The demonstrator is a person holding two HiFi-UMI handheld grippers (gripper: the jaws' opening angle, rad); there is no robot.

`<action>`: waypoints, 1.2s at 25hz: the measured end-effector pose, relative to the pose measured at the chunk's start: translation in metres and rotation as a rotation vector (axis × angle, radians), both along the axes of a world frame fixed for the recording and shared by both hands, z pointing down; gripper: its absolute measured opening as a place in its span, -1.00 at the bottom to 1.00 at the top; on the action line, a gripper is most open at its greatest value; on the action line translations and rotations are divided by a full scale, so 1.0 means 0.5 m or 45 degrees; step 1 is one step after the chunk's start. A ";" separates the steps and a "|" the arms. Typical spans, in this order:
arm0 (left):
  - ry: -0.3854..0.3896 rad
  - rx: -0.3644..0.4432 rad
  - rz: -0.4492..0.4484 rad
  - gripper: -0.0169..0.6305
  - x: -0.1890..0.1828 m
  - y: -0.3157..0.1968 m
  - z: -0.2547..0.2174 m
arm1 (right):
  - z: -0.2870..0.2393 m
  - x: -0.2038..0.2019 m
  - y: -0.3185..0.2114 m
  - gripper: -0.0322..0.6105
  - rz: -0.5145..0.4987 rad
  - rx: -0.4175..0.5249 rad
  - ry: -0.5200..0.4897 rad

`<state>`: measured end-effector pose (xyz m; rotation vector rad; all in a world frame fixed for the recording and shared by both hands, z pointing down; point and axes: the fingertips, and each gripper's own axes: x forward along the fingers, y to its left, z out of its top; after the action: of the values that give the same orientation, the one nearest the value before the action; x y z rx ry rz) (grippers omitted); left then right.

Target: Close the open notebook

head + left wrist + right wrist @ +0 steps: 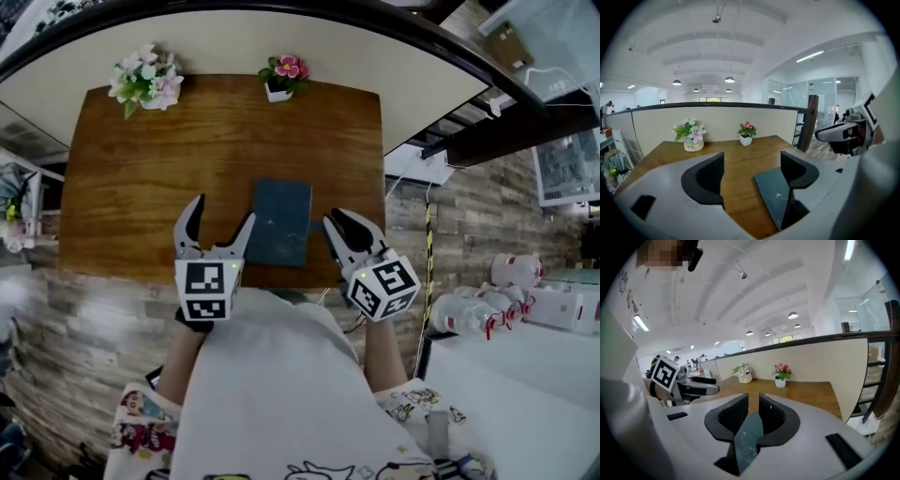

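Left gripper (225, 209) jaws are spread wide, empty. Right gripper (337, 223) is almost pinched together, gripping nothing. The closed notebook (281, 221) lies flat between them, just ahead.

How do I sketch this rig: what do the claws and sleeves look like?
The left claw and right claw each have curved black fingers on a pale grey body, plus a white cube with black square markers. Short sleeves carry cartoon prints.

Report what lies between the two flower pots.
Only bare wooden table between the white-flower pot and the pink-flower pot; the head view shows it.
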<state>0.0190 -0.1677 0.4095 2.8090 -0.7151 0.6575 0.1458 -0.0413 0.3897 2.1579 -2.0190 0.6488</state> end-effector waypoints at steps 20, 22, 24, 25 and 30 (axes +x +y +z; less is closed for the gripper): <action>0.269 -0.035 0.037 -0.83 -0.012 -0.010 -0.140 | -0.114 0.007 -0.034 -0.89 0.010 0.204 0.120; 0.273 -0.033 0.044 -0.90 -0.015 -0.003 -0.138 | -0.116 0.009 -0.028 -0.90 0.023 0.212 0.125; 0.276 -0.031 0.048 -0.93 -0.017 0.002 -0.136 | -0.117 0.011 -0.024 -0.90 0.040 0.217 0.134; 0.276 -0.030 0.050 -0.94 -0.017 0.004 -0.135 | -0.117 0.013 -0.022 -0.90 0.049 0.219 0.139; 0.270 -0.026 0.053 -0.94 -0.024 0.008 -0.131 | -0.116 0.017 -0.011 -0.90 0.082 0.222 0.151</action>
<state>0.0069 -0.1637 0.3439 2.8251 -0.6081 0.3628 0.1545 -0.0470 0.3315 2.3047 -2.0201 0.3532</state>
